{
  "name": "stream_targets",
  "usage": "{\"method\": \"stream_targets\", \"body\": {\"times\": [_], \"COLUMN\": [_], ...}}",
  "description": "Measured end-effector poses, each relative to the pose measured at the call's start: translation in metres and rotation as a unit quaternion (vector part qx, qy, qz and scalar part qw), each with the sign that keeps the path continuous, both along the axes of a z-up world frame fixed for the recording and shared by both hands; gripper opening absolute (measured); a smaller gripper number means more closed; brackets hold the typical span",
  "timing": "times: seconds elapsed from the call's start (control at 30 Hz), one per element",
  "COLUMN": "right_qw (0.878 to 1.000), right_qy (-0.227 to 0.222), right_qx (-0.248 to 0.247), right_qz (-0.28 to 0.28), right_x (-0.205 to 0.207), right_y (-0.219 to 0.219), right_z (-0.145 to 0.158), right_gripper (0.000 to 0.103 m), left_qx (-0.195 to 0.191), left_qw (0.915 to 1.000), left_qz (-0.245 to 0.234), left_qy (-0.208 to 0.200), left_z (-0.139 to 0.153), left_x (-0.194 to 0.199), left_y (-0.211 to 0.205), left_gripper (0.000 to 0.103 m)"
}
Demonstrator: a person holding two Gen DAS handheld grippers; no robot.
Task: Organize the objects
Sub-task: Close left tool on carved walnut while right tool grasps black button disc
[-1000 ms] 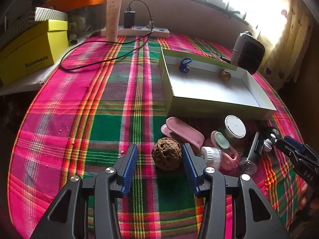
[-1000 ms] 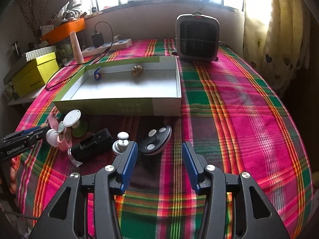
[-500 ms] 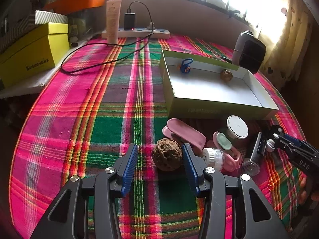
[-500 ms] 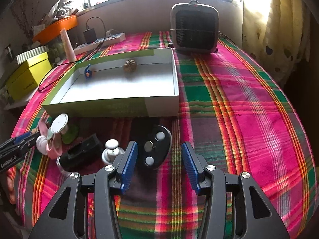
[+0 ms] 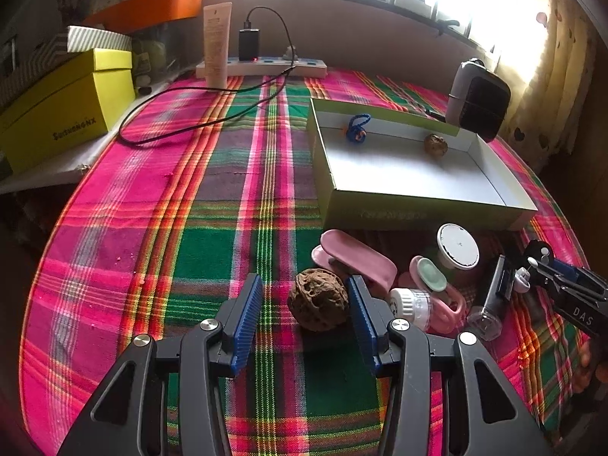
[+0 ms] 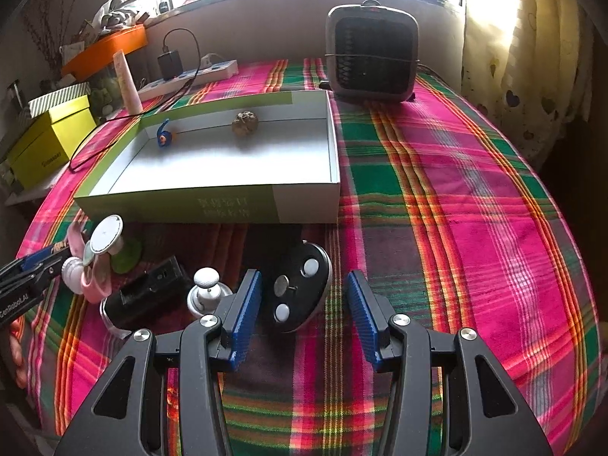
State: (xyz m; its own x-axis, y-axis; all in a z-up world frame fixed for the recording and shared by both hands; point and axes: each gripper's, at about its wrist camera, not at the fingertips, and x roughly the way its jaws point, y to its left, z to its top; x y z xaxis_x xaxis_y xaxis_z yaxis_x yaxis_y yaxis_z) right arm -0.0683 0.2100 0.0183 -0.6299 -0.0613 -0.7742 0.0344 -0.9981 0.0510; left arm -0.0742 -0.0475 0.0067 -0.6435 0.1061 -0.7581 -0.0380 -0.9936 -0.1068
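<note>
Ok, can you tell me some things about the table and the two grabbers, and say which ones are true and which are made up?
1. A walnut sits between the open fingers of the left gripper. True.
2. The box already has three walnuts in it. False: it holds one walnut and a small blue toy.
3. The right gripper is squeezing the black oval thing tight. False: its fingers stand apart on either side of it, with a gap showing on the right side.
4. A small heater stands behind the box. True.
5. The tablecloth is plain white. False: it is pink, green and orange plaid.
</note>
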Motion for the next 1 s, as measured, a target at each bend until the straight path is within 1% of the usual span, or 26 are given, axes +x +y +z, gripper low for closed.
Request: {"method": "stream_targets", "body": {"times": [0.13,0.2,0.33,0.4,0.5,1.0], "right_qw": [1.0,1.0,1.0,1.0,1.0,1.0], "right_qy": [0.0,0.0,0.001,0.001,0.001,0.008], "right_qx": [-0.002,-0.002,-0.001,0.0,-0.001,-0.005], "right_qz": [0.0,-0.001,0.001,0.002,0.002,0.002], "right_x": [-0.0002,-0.0001,0.0,-0.0007,-0.0007,0.0], "right_y": [0.0009,0.0014,-0.0002,0.0002,0.0002,0.0003], "right_z": [0.0004,0.0008,0.0013,0.0013,0.0014,0.0034], "right_gripper": [0.047,0.042,0.039,0.036,0.035,0.032], "left_qx": [0.002,0.001,0.001,-0.002,-0.003,-0.002], "left_qw": [1.0,1.0,1.0,1.0,0.9999,0.9999], "left_qz": [0.003,0.001,0.002,0.007,0.014,0.016], "left_qy": [0.0,0.001,0.0,0.001,0.001,0.001], "left_z": [0.0,0.0001,0.0,0.0002,0.0,0.0], "left_x": [-0.0002,0.0,-0.0001,0.0001,0.0,-0.0006], "left_y": [-0.0001,-0.0001,-0.0001,-0.0012,-0.0046,-0.0063], "left_gripper": [0.045,0.044,0.043,0.037,0.029,0.029]}}
